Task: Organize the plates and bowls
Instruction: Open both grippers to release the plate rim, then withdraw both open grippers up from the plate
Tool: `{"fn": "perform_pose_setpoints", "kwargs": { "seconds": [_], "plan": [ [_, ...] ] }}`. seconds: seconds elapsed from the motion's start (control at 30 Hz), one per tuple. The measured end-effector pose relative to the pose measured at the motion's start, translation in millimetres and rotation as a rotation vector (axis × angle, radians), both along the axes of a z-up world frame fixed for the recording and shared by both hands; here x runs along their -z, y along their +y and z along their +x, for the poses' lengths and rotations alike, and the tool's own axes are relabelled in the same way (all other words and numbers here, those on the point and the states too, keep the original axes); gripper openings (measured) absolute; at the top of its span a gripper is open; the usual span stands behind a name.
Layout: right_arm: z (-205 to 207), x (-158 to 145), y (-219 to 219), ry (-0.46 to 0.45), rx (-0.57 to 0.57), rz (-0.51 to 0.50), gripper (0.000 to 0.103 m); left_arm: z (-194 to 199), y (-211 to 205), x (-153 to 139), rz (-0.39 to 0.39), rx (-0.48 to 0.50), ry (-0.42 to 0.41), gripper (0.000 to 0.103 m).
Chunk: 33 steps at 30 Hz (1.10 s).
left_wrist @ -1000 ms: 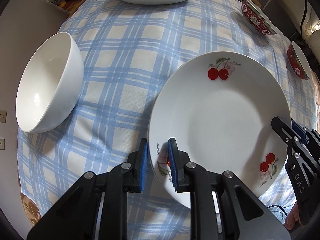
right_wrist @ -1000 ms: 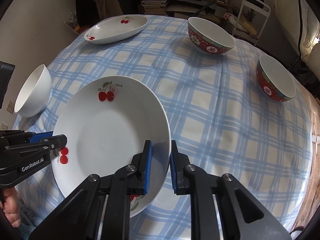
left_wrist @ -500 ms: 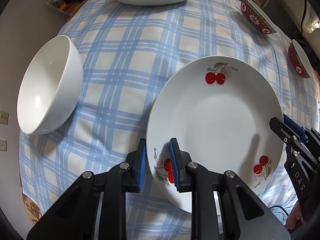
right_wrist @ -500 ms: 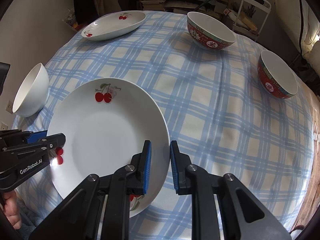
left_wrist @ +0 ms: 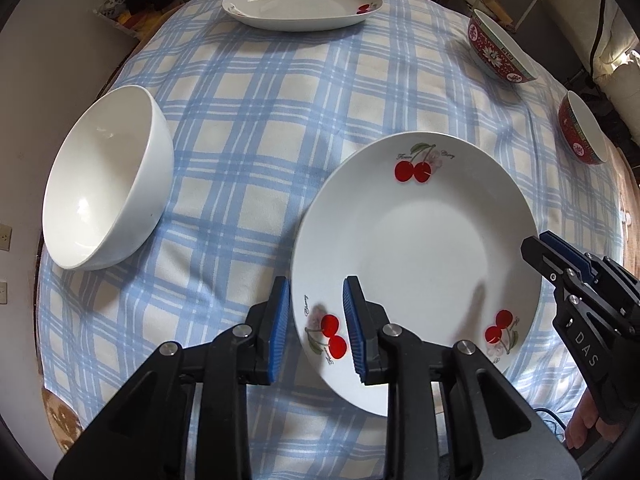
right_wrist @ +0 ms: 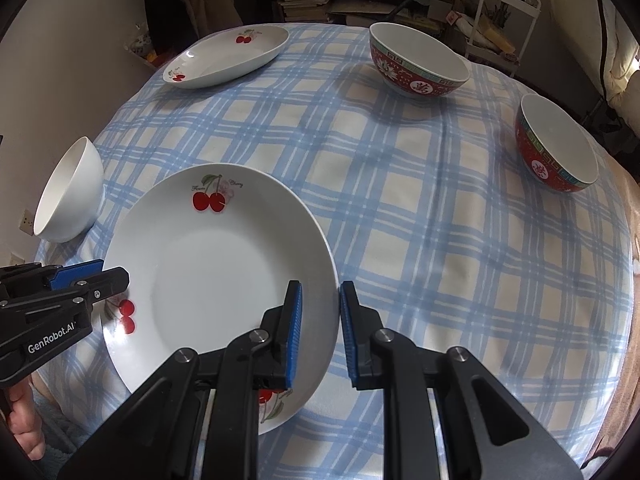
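A white cherry plate (left_wrist: pixel 420 256) lies near the table's front edge; it also shows in the right wrist view (right_wrist: pixel 212 276). My left gripper (left_wrist: pixel 314 332) is open, its blue pads straddling the plate's left rim without pinching it. My right gripper (right_wrist: pixel 320 336) is open, its pads straddling the plate's right rim. Each gripper shows in the other's view: the right gripper (left_wrist: pixel 560 256) at the plate's right edge, the left gripper (right_wrist: pixel 100 276) at its left edge. A second cherry plate (left_wrist: pixel 300 2) sits at the far side.
A white bowl (left_wrist: pixel 104 184) stands left of the plate, near the table edge. Two red patterned bowls (right_wrist: pixel 416 62) (right_wrist: pixel 556 144) stand at the far right. The blue checked tablecloth (right_wrist: pixel 400 200) covers the round table. Shelves and clutter lie beyond.
Both grippers have opened wider around the plate's rims. The plate has come down lower and flatter toward the cloth.
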State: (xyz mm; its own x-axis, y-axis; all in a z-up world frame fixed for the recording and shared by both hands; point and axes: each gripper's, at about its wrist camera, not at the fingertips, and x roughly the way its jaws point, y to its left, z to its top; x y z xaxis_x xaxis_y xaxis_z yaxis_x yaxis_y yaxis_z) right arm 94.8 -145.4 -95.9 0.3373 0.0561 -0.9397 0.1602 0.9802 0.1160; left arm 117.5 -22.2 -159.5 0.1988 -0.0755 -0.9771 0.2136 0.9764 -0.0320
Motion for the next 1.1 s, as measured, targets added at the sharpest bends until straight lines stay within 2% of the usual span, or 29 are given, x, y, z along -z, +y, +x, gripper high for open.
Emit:
{"fn": "perform_pose_setpoints", "kwargs": {
  "seconds": [0.1, 0.17, 0.2, 0.23, 0.3, 0.37, 0.5, 0.63, 0.77, 0.9, 1.1],
  "plan": [
    [-1.3, -8.9, -1.1, -0.024, -0.002, 0.004, 0.021, 1.1, 9.0, -7.3, -0.026, -0.024, -0.001, 0.031],
    [-2.1, -14.9, -2.5, -0.038, 0.003, -0.006, 0.022, 0.6, 13.1, -12.5, -0.041, -0.044, -0.006, 0.044],
    [-2.4, -17.0, -3.5, -0.042, 0.007, -0.009, 0.026, -1.2, 15.3, -15.2, -0.041, -0.056, -0.013, 0.057],
    [-2.8, -18.1, -5.4, -0.039, 0.017, -0.010, 0.034, -1.9, 17.8, -18.5, -0.039, -0.062, -0.024, 0.061],
    [-3.6, -19.2, -8.8, -0.034, 0.037, -0.003, 0.044, -1.7, 22.6, -25.4, -0.034, -0.077, -0.033, 0.063],
    [-3.5, -22.2, -10.0, -0.039, 0.043, 0.004, 0.050, -1.9, 24.9, -33.3, -0.054, -0.081, -0.041, 0.068],
    [0.3, -37.4, -10.0, -0.079, 0.061, -0.011, 0.076, 0.0, 22.9, -53.1, -0.014, -0.061, -0.103, 0.082],
    [5.7, -56.4, -11.5, -0.116, 0.056, -0.016, 0.097, 13.1, 31.9, -68.4, -0.063, -0.081, -0.108, 0.088],
    [17.5, -70.9, -17.0, -0.133, 0.056, -0.049, 0.100, 34.4, 43.1, -81.6, -0.030, -0.116, -0.125, 0.088],
    [39.5, -78.8, -27.7, -0.133, 0.064, -0.015, 0.099, 61.5, 52.3, -96.4, -0.042, -0.136, -0.147, 0.088],
    [91.1, -91.1, -35.4, -0.194, 0.063, 0.016, 0.099, 115.3, 58.6, -107.2, -0.041, -0.122, -0.210, 0.088]
  ]
}}
